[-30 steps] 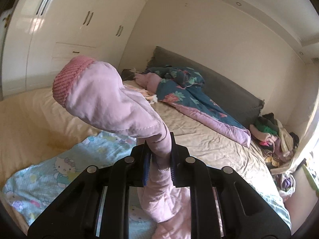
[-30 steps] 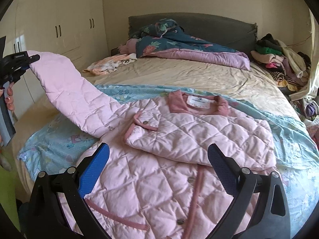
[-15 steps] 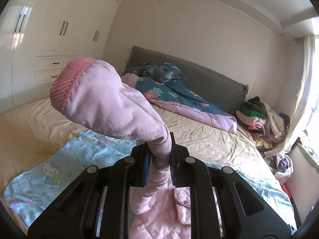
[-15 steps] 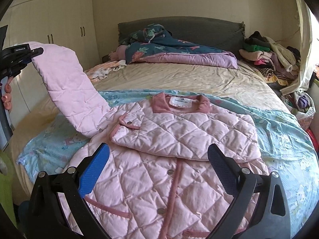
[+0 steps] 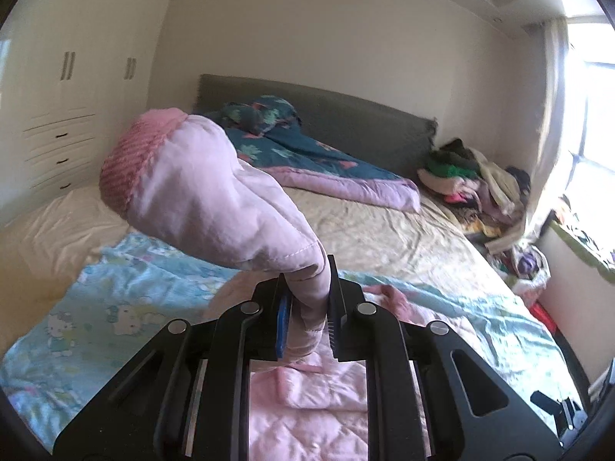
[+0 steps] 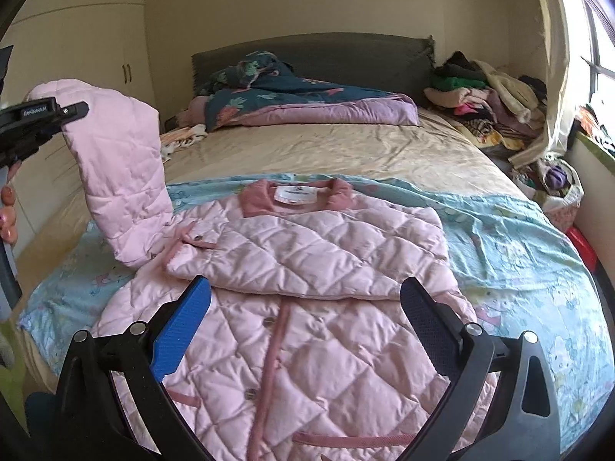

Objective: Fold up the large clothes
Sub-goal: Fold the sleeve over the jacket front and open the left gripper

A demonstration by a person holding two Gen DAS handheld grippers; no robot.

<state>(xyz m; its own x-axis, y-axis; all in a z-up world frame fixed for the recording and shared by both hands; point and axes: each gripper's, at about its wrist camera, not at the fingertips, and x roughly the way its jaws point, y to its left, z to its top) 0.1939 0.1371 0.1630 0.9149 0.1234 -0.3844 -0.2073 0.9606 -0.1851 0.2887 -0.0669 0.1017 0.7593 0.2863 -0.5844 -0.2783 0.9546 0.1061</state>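
One sleeve [image 6: 115,169] is up off the bed, pinched near its cuff [image 5: 138,161] in my left claw [image 5: 307,307], whose jaws are clamped on the fabric. The jacket [image 6: 307,269] lies front-up on the blue sheet [image 6: 519,238], its other sleeve already folded across the chest. I judge this the second sleeve fold. Next I should carry this sleeve over the chest, lay it flat, then let go. My right claw [image 6: 303,319] hovers over the hem with jaws wide, holding nothing.
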